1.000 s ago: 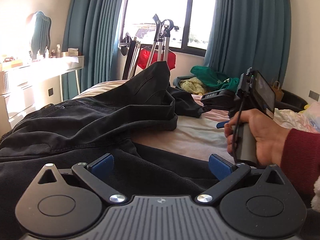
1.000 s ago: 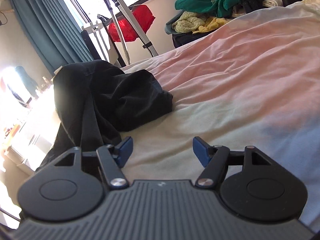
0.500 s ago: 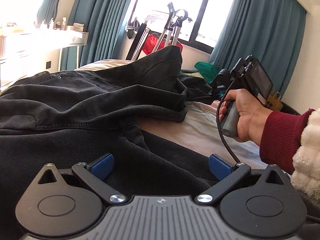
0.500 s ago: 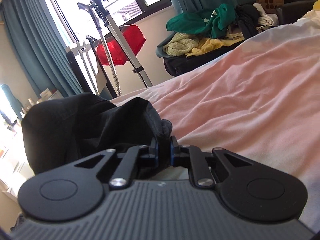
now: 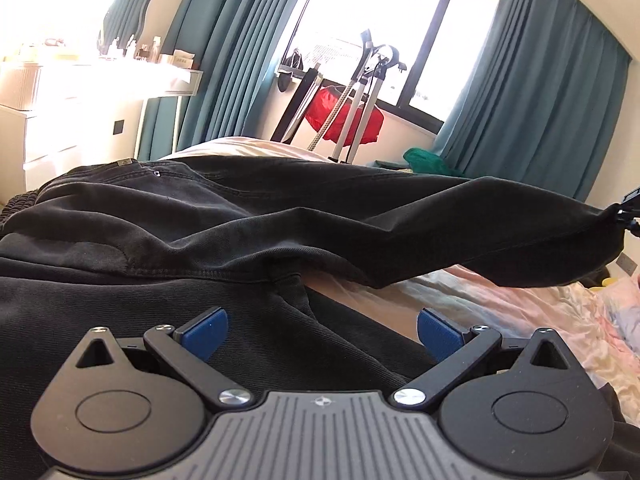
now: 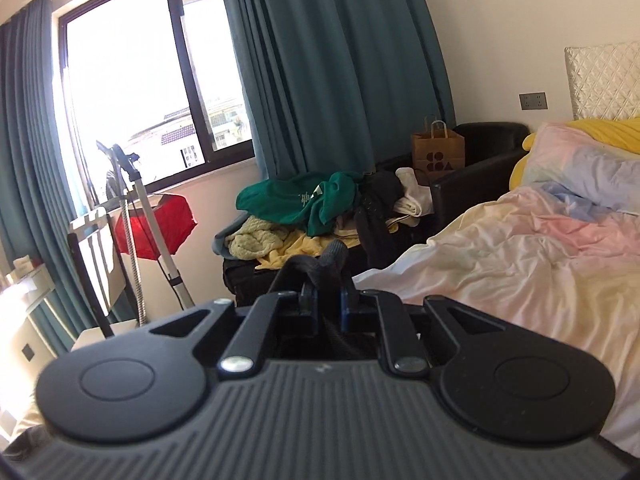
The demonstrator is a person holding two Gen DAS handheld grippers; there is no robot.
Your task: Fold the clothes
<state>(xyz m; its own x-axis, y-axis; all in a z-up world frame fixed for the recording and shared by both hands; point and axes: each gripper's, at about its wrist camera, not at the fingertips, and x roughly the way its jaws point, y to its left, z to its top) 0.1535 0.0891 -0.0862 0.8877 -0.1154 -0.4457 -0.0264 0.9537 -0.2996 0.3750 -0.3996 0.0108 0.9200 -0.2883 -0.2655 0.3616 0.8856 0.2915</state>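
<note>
Currently the black trousers (image 5: 248, 216) lie on the bed (image 5: 520, 296), one leg stretched rightward — lifted clear. Right gripper (image 6: 327, 305) clenched on its hem; left gripper (image 5: 320, 330) spread wide, hovering over the cloth.

Black trousers (image 5: 208, 240) fill the lower left and middle of the left wrist view, lying spread on the bed. One leg (image 5: 500, 236) stretches taut toward the right edge, lifted clear of the bedding, its dark hem (image 6: 330, 266) bunched at centre in the right wrist view.
</note>
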